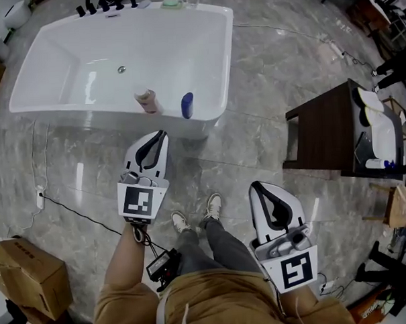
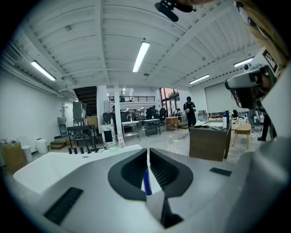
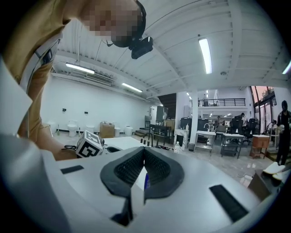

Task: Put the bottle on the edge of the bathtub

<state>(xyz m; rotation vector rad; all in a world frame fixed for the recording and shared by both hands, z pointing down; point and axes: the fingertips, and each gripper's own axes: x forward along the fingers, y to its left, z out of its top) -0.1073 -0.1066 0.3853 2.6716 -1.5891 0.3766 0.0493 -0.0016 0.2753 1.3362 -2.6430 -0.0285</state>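
Two bottles sit on the near rim of the white tub (image 1: 208, 53), a blue bottle (image 1: 187, 105) and, just beside it to the left, a tan bottle (image 1: 148, 100), apart from each other. Both tools hang over the grey marble floor (image 1: 253, 82) in front of the tub, well short of the rim. The left tool (image 1: 162, 135) points at the rim near the two bottles; its jaws are drawn narrow, nearly together, with nothing gripped, and only a thin blue sliver shows through the slit. The right tool (image 1: 256, 187) sits lower in the head view, nearer the person's legs, its jaws likewise closed on nothing. A dark table (image 1: 326, 136) stands to the right and a cardboard box (image 1: 26, 270) at lower left.
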